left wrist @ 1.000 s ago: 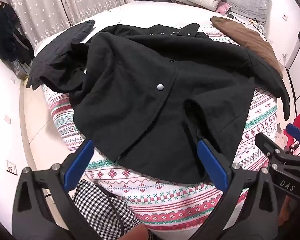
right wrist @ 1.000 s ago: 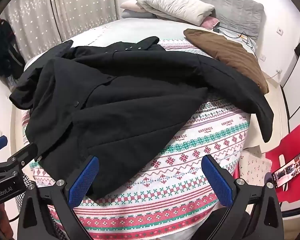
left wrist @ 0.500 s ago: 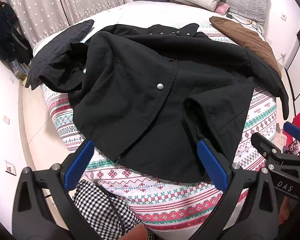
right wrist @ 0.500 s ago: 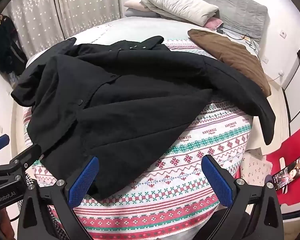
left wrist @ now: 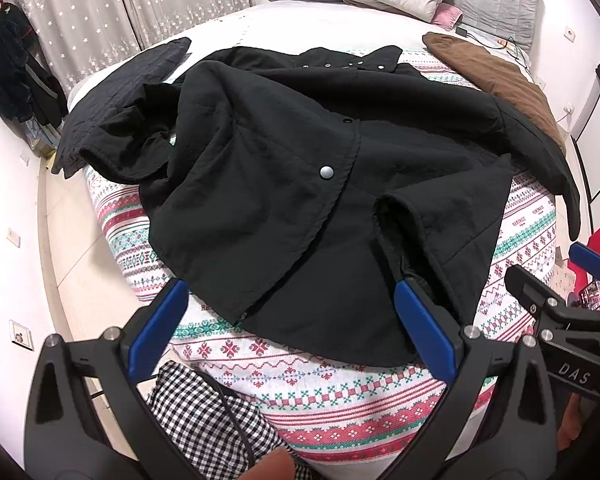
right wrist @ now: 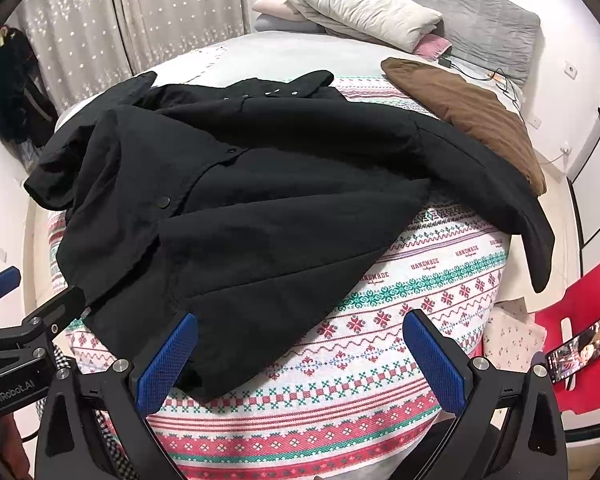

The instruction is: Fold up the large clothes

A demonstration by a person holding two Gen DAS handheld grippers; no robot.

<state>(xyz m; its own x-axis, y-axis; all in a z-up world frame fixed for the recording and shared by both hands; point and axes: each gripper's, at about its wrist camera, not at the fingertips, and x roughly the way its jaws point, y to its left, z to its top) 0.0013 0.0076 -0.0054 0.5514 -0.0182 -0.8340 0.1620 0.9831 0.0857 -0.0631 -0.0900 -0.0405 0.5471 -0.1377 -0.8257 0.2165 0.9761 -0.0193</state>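
Left gripper (left wrist: 290, 326) and right gripper (right wrist: 302, 354) are held at frame bottom, jaws spread wide, nothing gripped. Black jacket (left wrist: 300, 200) is spread mid-frame over patterned blanket (right wrist: 380, 380). Brown garment (right wrist: 468, 120) and pillows (right wrist: 364, 16) are seen upper right.

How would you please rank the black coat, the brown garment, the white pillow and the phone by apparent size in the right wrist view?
1. black coat
2. brown garment
3. white pillow, though farther away, so unsure
4. phone

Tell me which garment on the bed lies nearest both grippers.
The black jacket, its hem just ahead of the fingers; the brown garment lies farther back near the pillows.
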